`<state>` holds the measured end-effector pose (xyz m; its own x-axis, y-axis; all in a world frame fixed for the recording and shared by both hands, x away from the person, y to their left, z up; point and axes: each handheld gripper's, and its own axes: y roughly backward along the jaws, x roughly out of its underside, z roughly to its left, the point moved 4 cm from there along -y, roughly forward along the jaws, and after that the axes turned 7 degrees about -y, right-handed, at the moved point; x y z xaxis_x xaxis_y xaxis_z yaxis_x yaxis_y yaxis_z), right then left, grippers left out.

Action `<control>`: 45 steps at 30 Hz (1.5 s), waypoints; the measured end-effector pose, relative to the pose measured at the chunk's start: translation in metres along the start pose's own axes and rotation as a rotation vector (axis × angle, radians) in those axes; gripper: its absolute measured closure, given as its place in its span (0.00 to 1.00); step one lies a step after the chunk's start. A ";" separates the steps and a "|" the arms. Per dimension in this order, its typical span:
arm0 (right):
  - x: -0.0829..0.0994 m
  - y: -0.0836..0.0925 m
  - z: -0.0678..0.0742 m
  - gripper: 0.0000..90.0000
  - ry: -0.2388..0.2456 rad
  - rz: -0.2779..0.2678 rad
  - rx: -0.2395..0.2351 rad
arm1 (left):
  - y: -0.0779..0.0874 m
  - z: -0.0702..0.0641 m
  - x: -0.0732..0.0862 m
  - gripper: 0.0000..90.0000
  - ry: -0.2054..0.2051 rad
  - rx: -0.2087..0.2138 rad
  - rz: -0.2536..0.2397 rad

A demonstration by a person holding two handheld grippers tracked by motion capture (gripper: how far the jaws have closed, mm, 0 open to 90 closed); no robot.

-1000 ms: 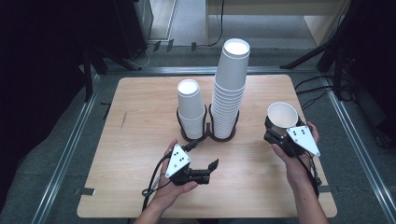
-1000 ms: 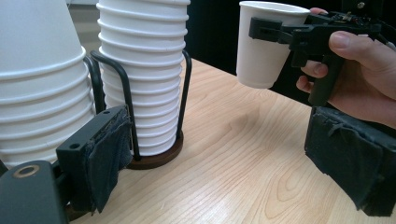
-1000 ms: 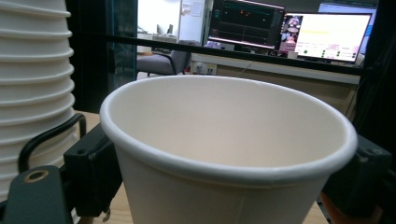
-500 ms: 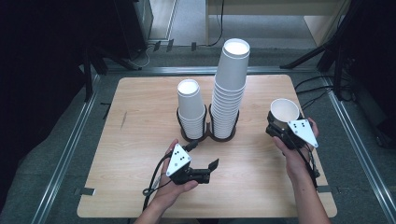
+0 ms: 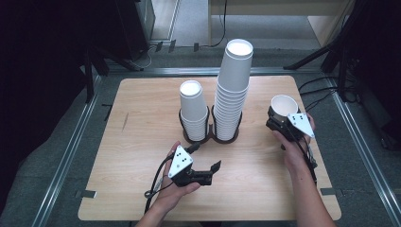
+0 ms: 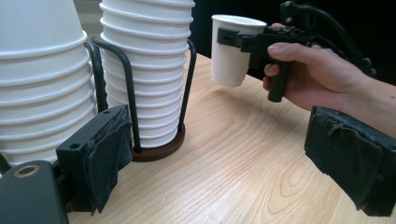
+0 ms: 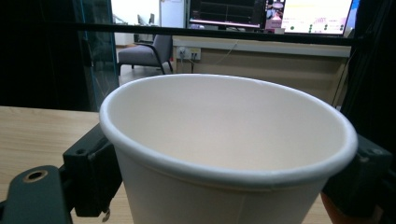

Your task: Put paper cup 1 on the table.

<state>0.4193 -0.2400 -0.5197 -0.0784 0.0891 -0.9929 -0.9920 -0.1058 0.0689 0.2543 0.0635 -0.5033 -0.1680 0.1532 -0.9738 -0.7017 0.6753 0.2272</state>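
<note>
1. High view: the right gripper (image 5: 280, 124), at 3 o'clock on the table (image 5: 142, 142), has slid inward and lower since a second ago, single paper cup (image 5: 283, 106) clamped upright between its jaws.
2. Nearest, at 6 o'clock, the left gripper (image 5: 213, 171) hasn't budged, jaws wide apart on nothing, pointing toward 3.
3. That held cup is empty.
4. Beyond, a black wire holder (image 5: 210, 138) carries a short cup stack (image 5: 193, 108) and a tall cup stack (image 5: 233, 85).
</note>
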 end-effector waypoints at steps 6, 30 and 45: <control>0.009 -0.014 -0.002 0.14 0.006 0.020 0.011 | 0.000 0.000 0.000 0.09 0.002 0.001 -0.001; 0.019 -0.016 -0.001 0.00 -0.040 0.064 0.012 | -0.001 -0.001 0.001 0.09 0.000 0.000 0.004; 0.011 0.014 -0.005 0.00 -0.060 0.058 -0.042 | -0.002 0.004 0.004 0.09 0.014 -0.015 0.016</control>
<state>0.4046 -0.2455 -0.5298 -0.1423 0.1403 -0.9798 -0.9807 -0.1542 0.1203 0.2581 0.0656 -0.5080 -0.1887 0.1538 -0.9699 -0.7092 0.6619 0.2429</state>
